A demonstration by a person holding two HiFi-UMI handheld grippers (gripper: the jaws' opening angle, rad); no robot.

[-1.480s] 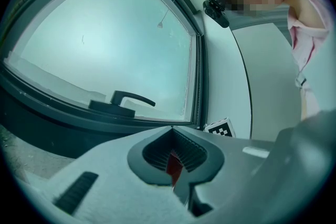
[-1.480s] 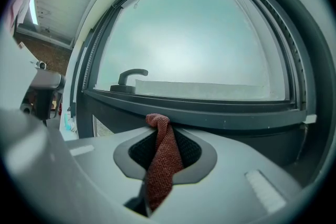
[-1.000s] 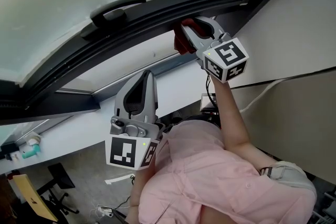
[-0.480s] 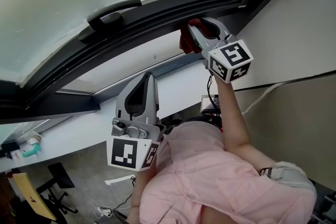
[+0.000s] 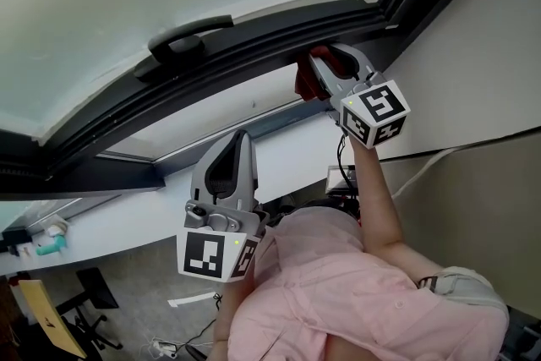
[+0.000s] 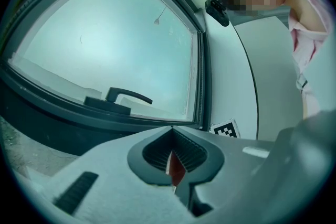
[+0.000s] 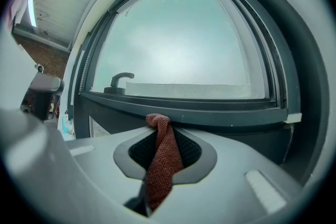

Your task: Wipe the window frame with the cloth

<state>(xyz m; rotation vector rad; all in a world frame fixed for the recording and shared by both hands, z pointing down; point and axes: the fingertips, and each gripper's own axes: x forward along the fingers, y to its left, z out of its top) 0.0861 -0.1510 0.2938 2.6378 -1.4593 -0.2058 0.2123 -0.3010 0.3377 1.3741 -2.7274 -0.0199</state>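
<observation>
**Head view:** The right gripper (image 5: 336, 73) is up at 1 o'clock. Its jaws are clenched on the red cloth (image 5: 306, 82). The cloth is pressed on the dark window frame (image 5: 254, 42), at 4 o'clock from the window handle (image 5: 188, 38). The left gripper (image 5: 237, 146) hangs lower, near 6 o'clock, well apart from the frame.

**Left gripper view:** The jaws are pressed together and hold nothing I can name. A thin red bit shows in the slit, but I cannot tell what it is. The frame (image 6: 202, 86) and the handle (image 6: 126, 97) are up ahead.

**Right gripper view:** The cloth (image 7: 160, 162) sits between the jaws. Its bunched tip touches the frame's bottom bar (image 7: 220, 115). The handle (image 7: 119, 81) is off at 10 o'clock.

I think the wiping is going on now, along the bottom bar. The next move should slide the cloth toward the corner at 2 o'clock, pushing on the bar all the way, with the jaws tight so the cloth does not slip out.

Compared with 1 second ago, the right gripper and cloth are a little nearer that corner. The left gripper has hardly moved.
</observation>
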